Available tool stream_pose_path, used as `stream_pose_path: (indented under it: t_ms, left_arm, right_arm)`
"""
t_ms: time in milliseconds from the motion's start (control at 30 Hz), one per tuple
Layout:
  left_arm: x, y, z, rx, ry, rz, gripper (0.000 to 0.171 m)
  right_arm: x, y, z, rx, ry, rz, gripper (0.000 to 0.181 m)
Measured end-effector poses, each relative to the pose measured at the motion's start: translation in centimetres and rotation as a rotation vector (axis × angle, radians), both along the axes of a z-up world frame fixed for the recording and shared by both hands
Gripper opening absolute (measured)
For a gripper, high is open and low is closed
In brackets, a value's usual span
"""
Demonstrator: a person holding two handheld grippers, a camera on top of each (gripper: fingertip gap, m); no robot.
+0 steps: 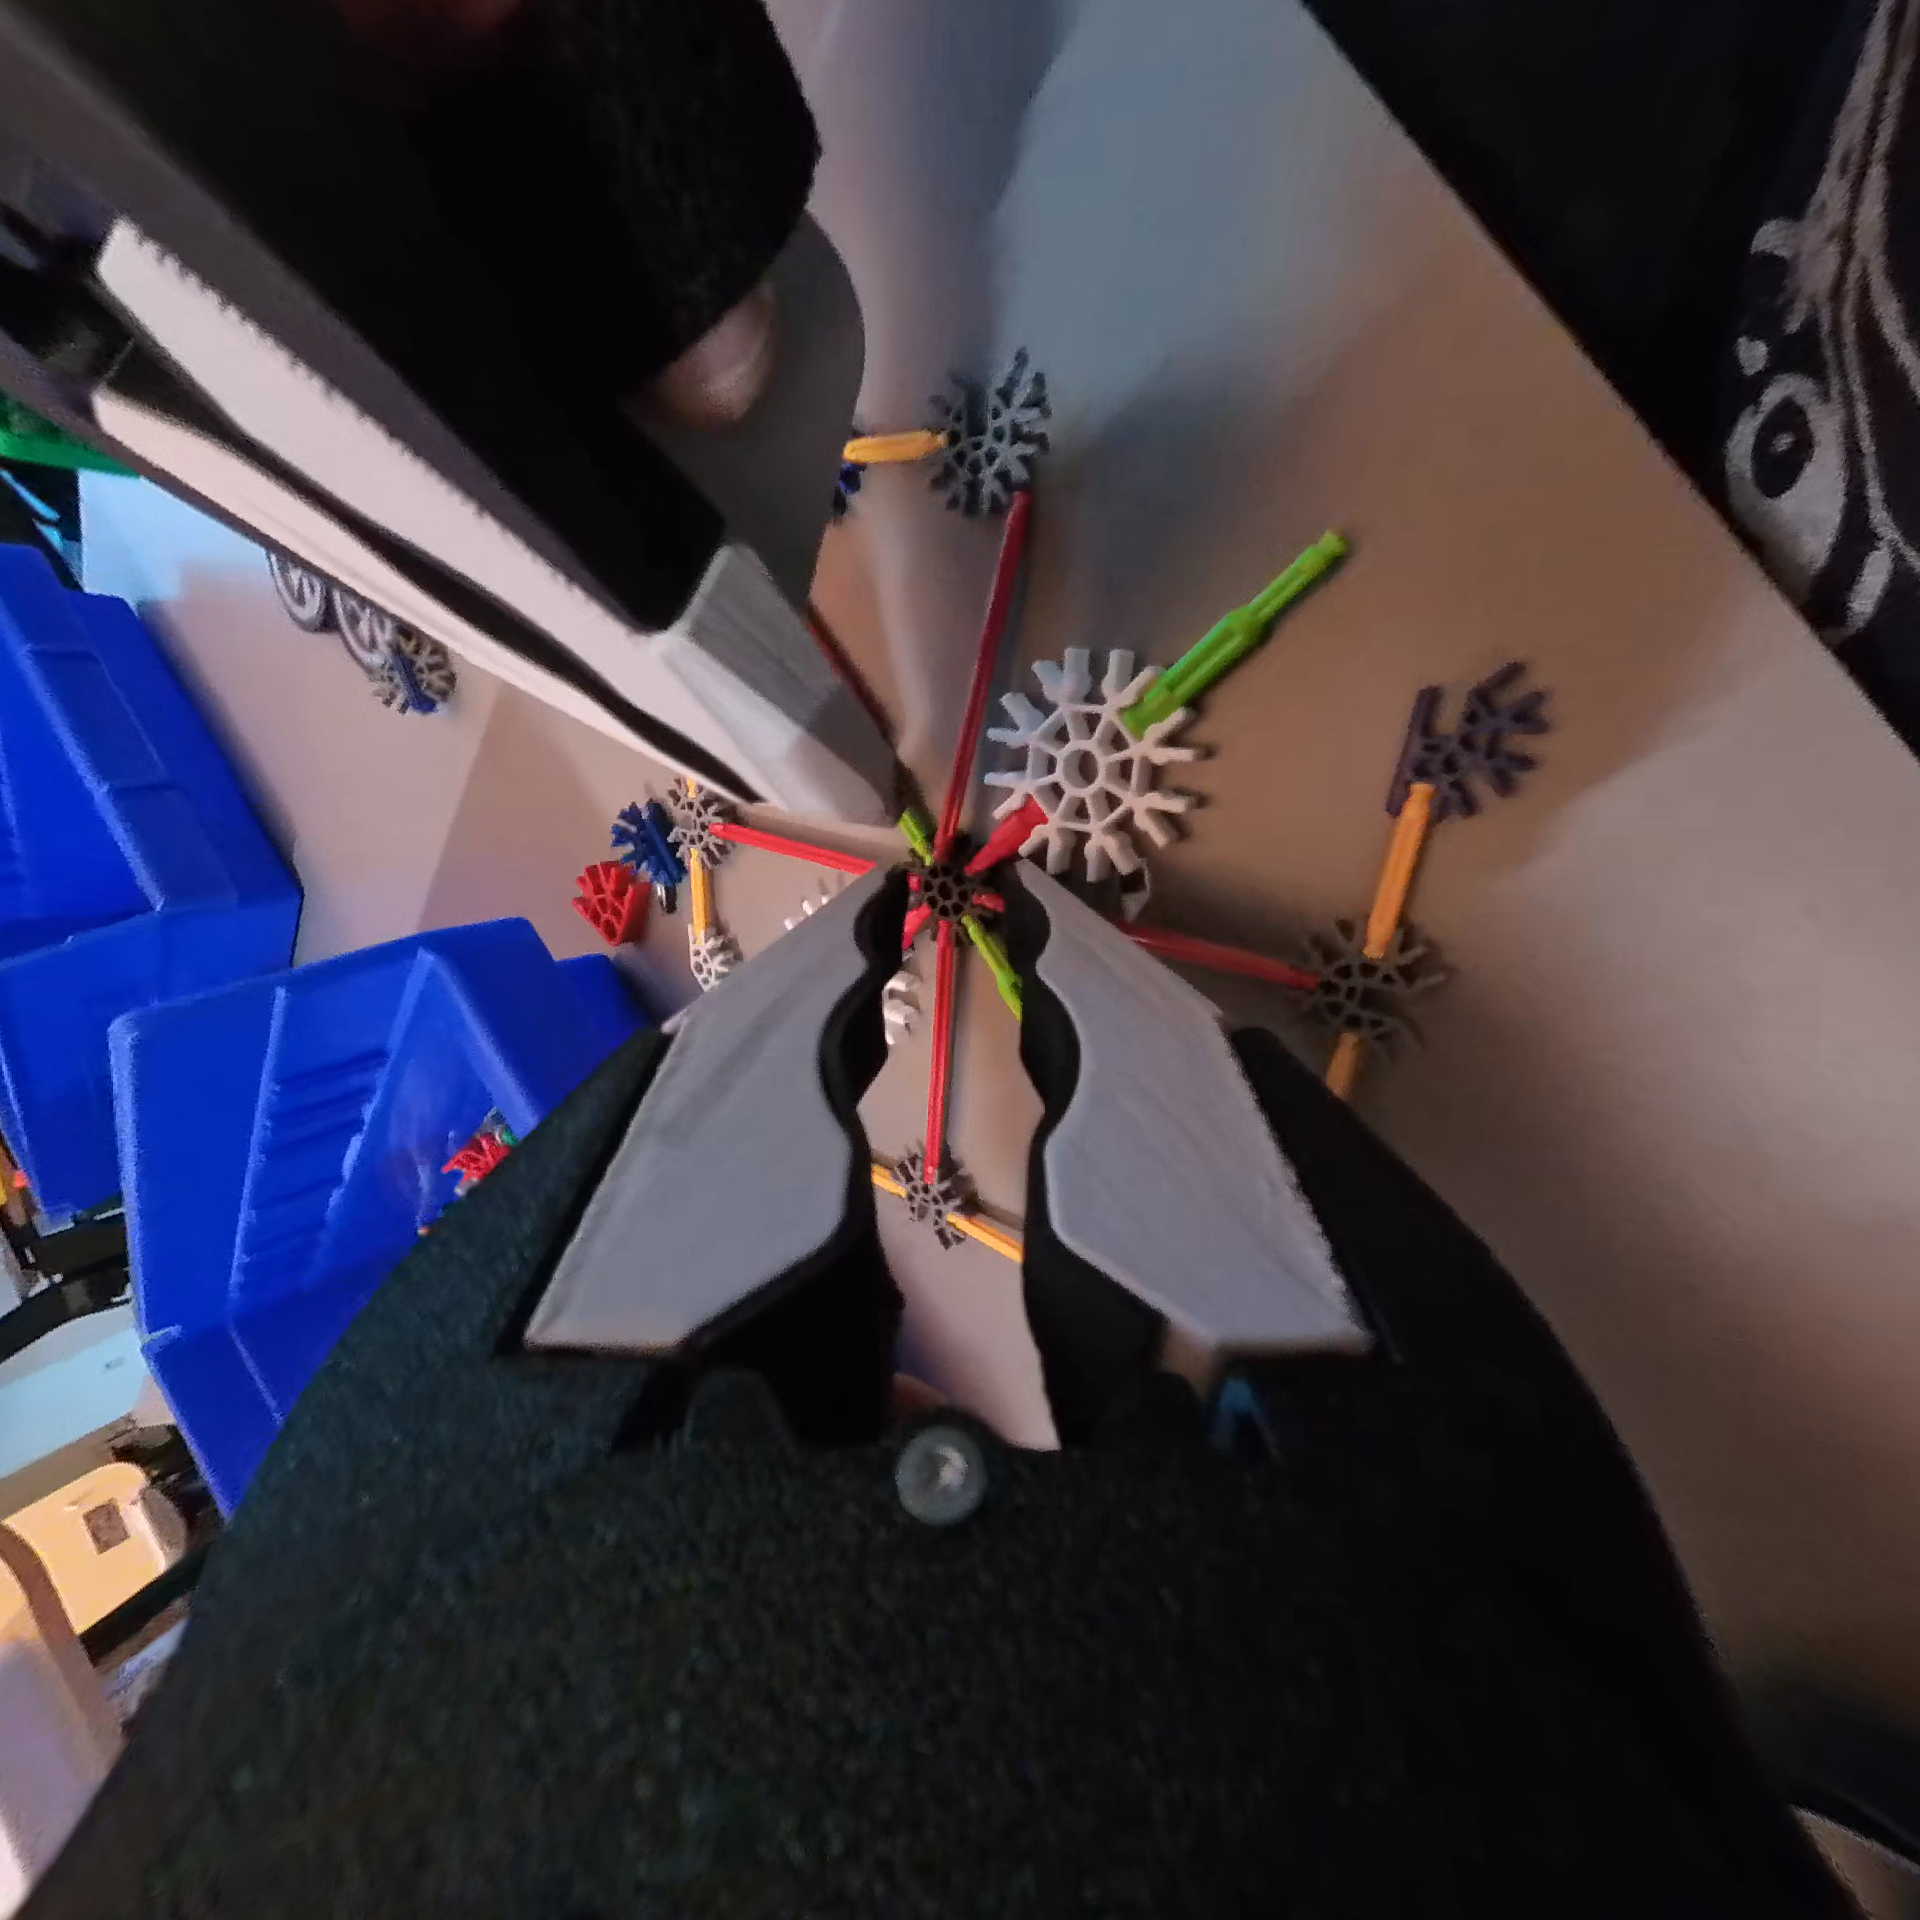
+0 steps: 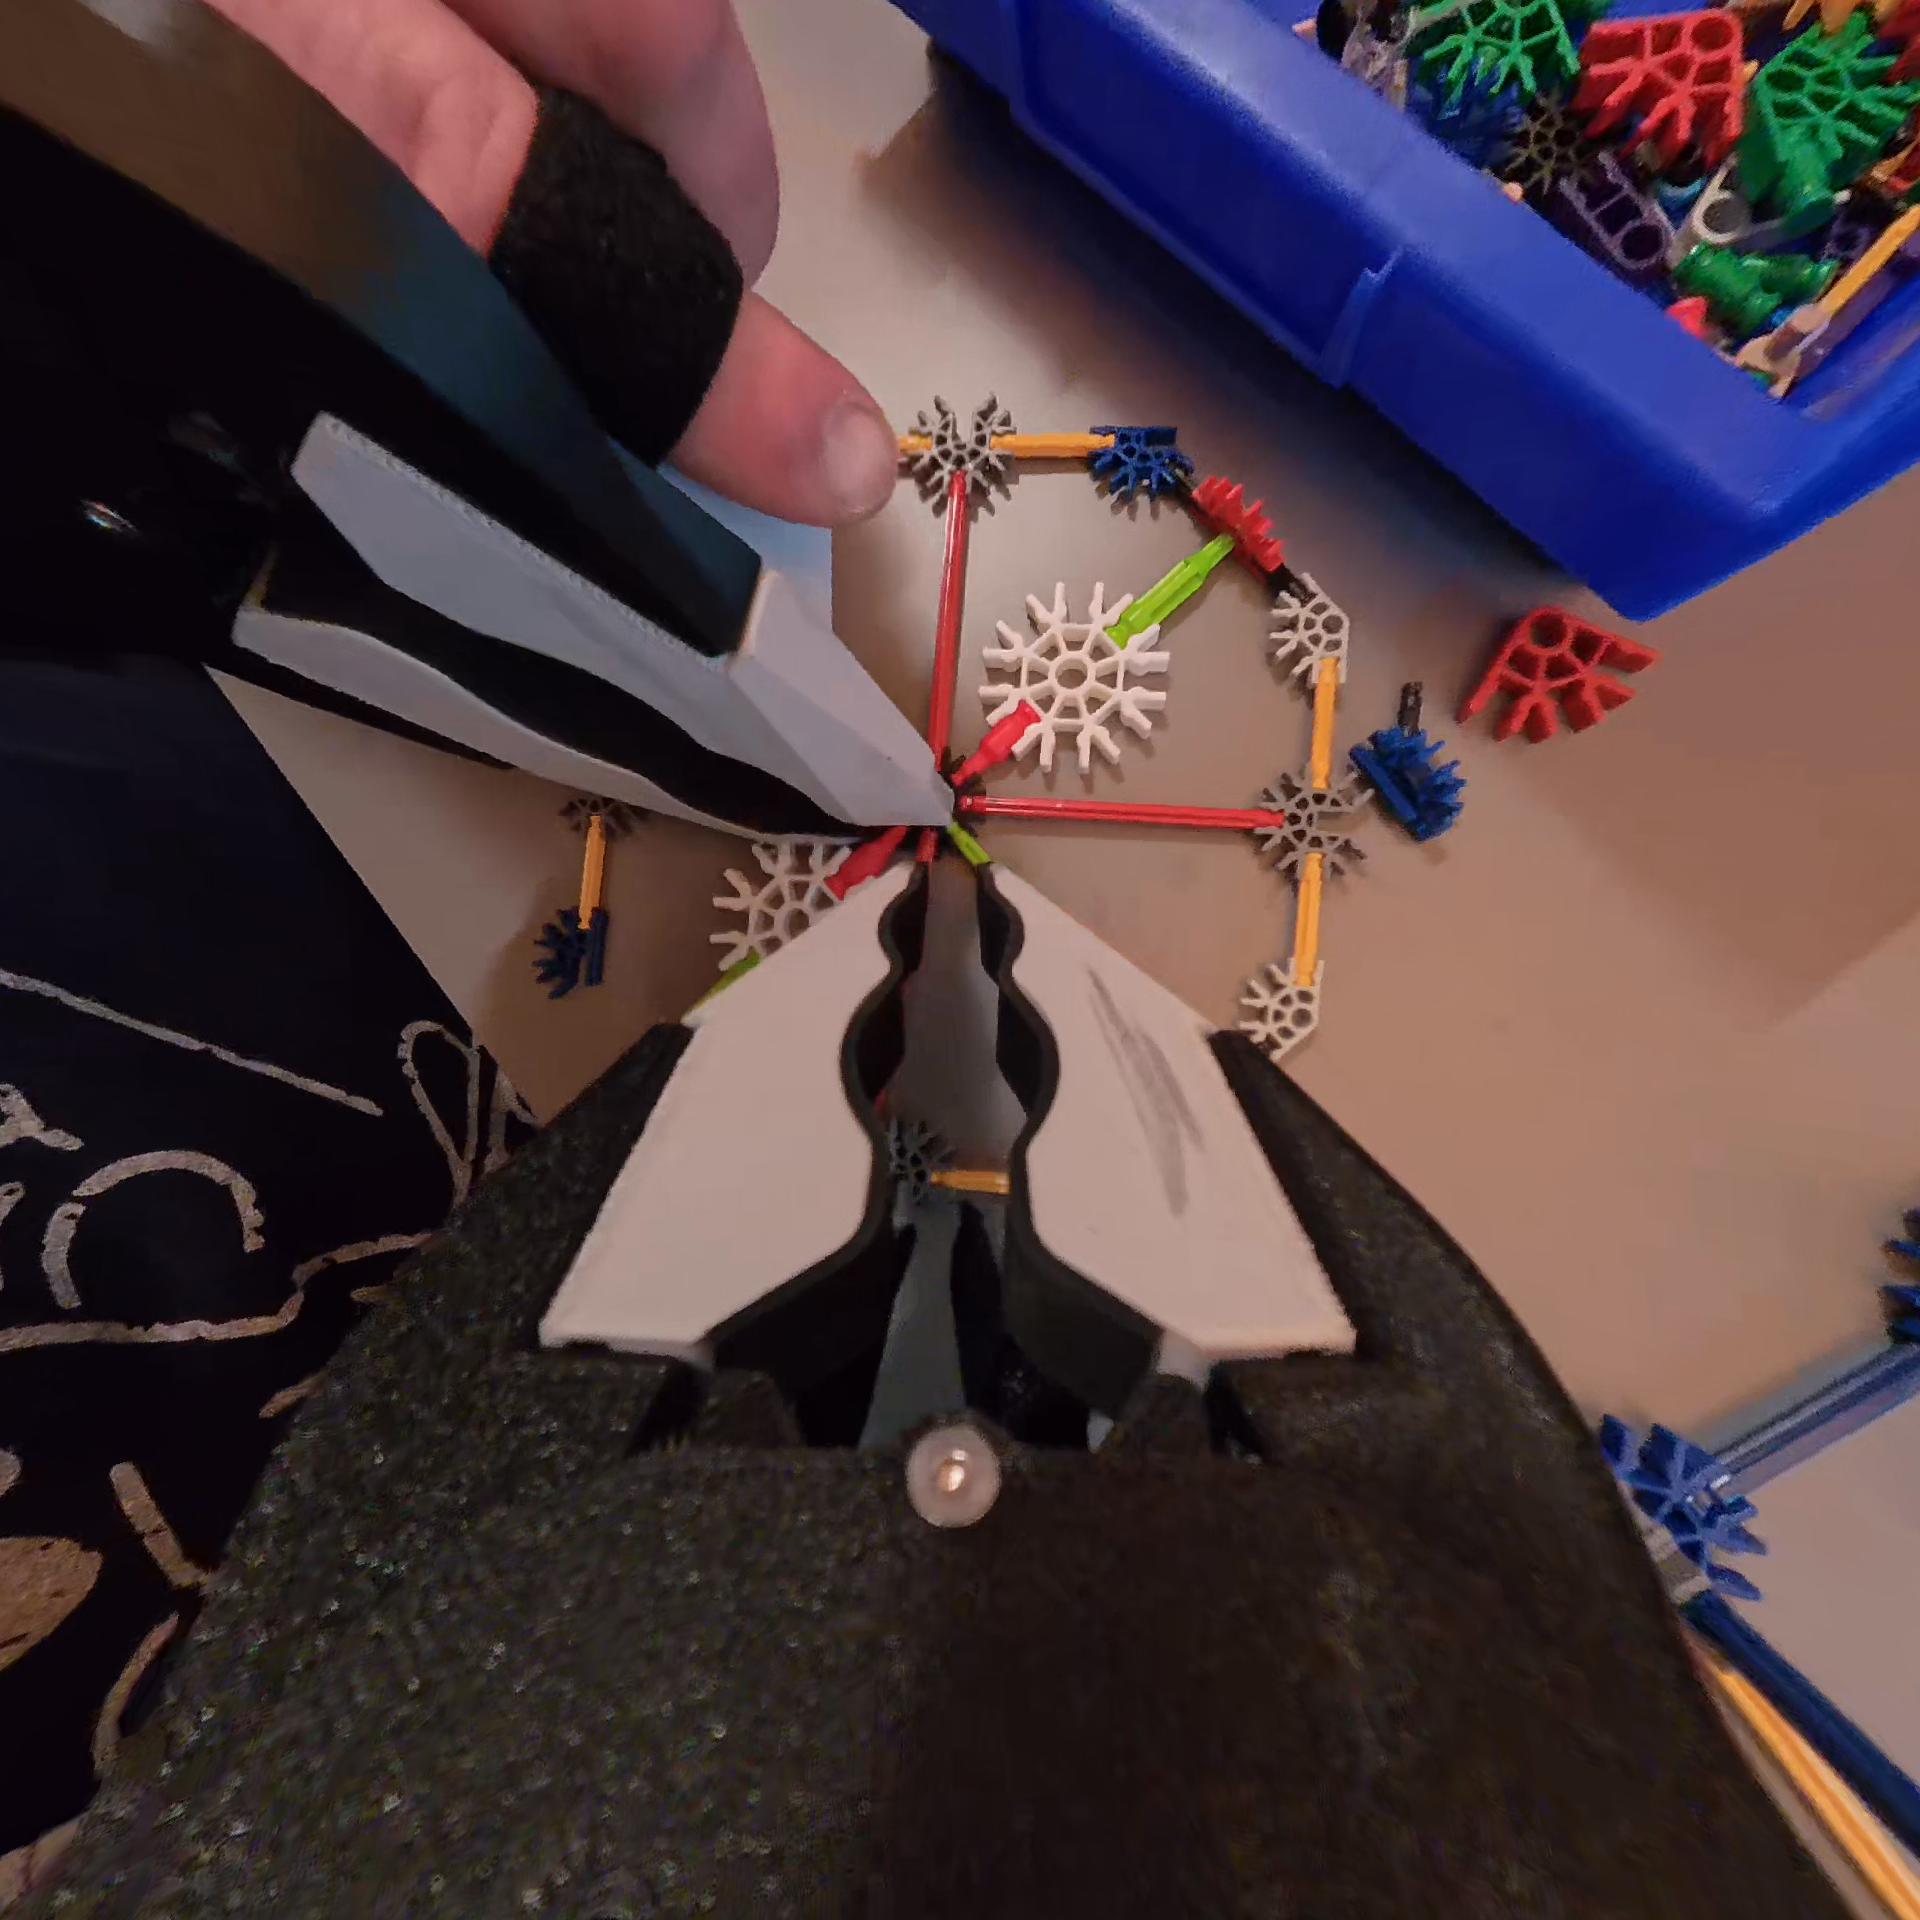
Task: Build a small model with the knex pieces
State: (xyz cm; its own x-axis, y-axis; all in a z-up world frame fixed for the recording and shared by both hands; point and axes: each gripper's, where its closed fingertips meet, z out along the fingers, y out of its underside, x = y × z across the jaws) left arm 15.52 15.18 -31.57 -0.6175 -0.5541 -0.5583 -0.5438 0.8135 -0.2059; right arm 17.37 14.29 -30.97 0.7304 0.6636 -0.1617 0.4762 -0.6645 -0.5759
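Right, both tools are nose to nose at the centre of a flat spoked build lying on the table (image 1: 1621,1195). The left gripper (image 1: 951,885) has its jaws drawn in tight, tips pressed against either side of the dark hub (image 1: 948,891), so it looks clamped on that hub. The right gripper (image 2: 951,871) comes in from the other side, jaws almost together just short of the same spot. Whether it is pinching a rod stub or only hovering cannot be told.

Red rods (image 2: 1117,810) fan out from the hub to grey connectors (image 2: 1307,821) on the rim, which are linked by yellow rods (image 2: 1322,722). A white connector (image 2: 1073,677) sits just beside the centre, with a green rod (image 2: 1169,590) plugged into it. A blue bin (image 2: 1351,270) of loose pieces stands well apart.

As a judgement, this crowded centre calls for a square, steady squeeze on the hub. The build should stay flat on the table, and neither tip should lever against the thin spokes.

The hard parts to read are these:
- In the right wrist view the hub is covered by the left tool's tip.
- The lower spokes run under the fingers in both views.
- A second white connector (image 2: 774,899) is half hidden.
- The edges of the left wrist view are blurred.
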Motion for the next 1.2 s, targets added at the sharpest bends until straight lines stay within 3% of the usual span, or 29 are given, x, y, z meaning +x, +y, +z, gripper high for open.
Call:
stream_pose_path:
  t_ms: [133, 567, 833, 1200]
  left_arm:
    - [-0.1, 0.2, -0.2, -0.001, -0.004, 0.013, 0.016]
    - [0.0, 0.4, -0.3, -0.042, -0.040, 0.044, 0.015]
    - [0.2, 0.4, -0.3, -0.054, -0.050, 0.048, 0.017]
    - [0.4, 0.3, -0.3, -0.069, -0.057, 0.057, 0.016]
  right_arm:
    - [0.2, 0.8, -0.8, -0.018, 0.005, -0.006, 0.020]
    - [-0.6, 1.4, -1.1, -0.065, 0.115, 0.016, 0.019]
    - [-0.3, 1.6, -1.2, -0.080, 0.094, 0.051, 0.011]
    - [-0.5, 1.6, -1.0, -0.112, 0.118, 0.076, 0.019]
